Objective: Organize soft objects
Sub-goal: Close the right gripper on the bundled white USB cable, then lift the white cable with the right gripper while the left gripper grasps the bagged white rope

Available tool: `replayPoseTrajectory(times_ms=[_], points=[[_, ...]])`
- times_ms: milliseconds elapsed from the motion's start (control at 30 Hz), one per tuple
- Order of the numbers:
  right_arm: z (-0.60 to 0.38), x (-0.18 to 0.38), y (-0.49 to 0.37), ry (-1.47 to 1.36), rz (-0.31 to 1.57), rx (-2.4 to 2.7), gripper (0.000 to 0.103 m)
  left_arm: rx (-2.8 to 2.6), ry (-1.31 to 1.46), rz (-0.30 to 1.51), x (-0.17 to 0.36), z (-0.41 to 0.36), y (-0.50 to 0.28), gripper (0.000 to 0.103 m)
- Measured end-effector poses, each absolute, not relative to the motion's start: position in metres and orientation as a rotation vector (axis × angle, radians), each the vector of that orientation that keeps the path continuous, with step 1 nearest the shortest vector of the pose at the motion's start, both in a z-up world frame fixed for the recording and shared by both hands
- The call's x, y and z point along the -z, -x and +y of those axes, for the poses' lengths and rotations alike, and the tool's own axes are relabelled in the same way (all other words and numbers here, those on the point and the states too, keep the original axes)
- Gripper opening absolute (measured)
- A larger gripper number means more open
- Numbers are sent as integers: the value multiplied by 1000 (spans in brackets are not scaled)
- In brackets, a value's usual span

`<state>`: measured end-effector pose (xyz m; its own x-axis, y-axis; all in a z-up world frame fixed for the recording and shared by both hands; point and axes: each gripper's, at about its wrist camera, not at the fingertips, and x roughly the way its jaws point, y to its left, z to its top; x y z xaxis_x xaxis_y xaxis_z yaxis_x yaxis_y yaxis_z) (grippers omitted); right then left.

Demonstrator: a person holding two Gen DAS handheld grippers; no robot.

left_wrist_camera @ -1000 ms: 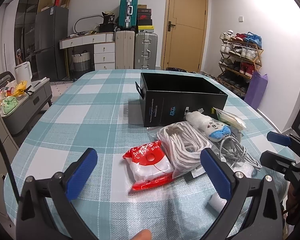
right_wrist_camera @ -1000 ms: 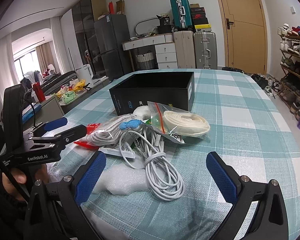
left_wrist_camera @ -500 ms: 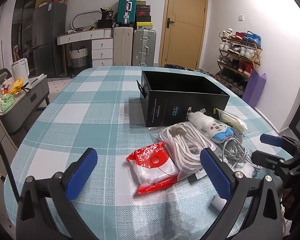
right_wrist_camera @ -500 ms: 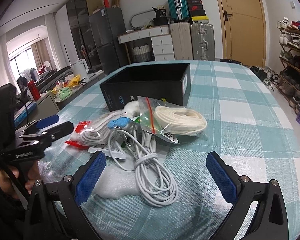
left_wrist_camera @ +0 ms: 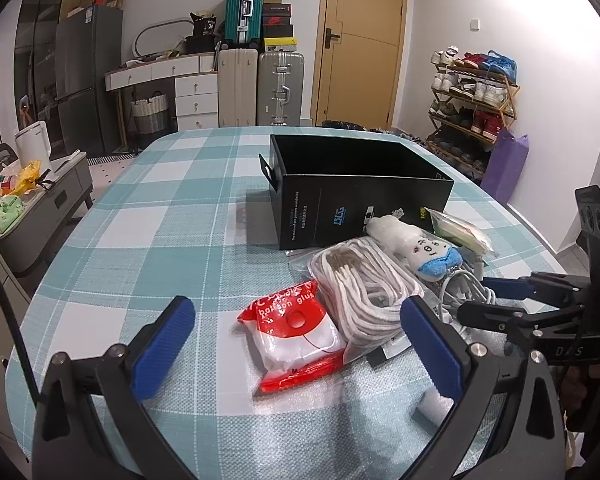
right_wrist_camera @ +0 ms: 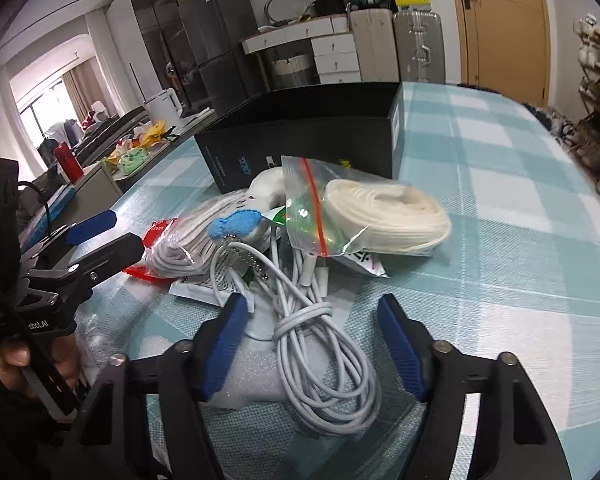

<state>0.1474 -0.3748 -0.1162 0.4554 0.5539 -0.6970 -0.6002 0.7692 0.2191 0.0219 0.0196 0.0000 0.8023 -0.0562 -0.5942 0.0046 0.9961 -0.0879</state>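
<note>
Both claws gape, gripping nothing — left claw (left_wrist_camera: 296, 344), right claw (right_wrist_camera: 314, 342) — behind them, black box (left_wrist_camera: 364, 200), interior unseen.

The box (left_wrist_camera: 360, 192) stands on the table (left_wrist_camera: 160, 240), and everything else lies heaped just in front of it. Nearest the box lie the plush toy (left_wrist_camera: 416, 250) and a bagged cord coil (right_wrist_camera: 384, 216); in front of those a rope bundle (left_wrist_camera: 364, 296), with the glue packet (left_wrist_camera: 296, 332) at its left. The cable loop (right_wrist_camera: 324, 356) lies farthest from the box, on a foam sheet (right_wrist_camera: 252, 376).
</note>
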Motion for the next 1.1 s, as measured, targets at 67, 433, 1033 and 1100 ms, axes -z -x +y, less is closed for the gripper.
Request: replayPoseTrajectory(times_ms=[67, 433, 1033, 1100], points=[[-373, 117, -149, 66, 833, -715, 51, 35, 86, 641, 0, 19, -22, 103], [-370, 112, -126, 136, 749, -760, 30, 46, 73, 642, 0, 12, -23, 103], [-400, 78, -100, 60, 584, -758, 30, 52, 69, 650, -6, 6, -28, 103], [-402, 76, -101, 51, 575, -756, 30, 66, 64, 661, -6, 4, -30, 103]])
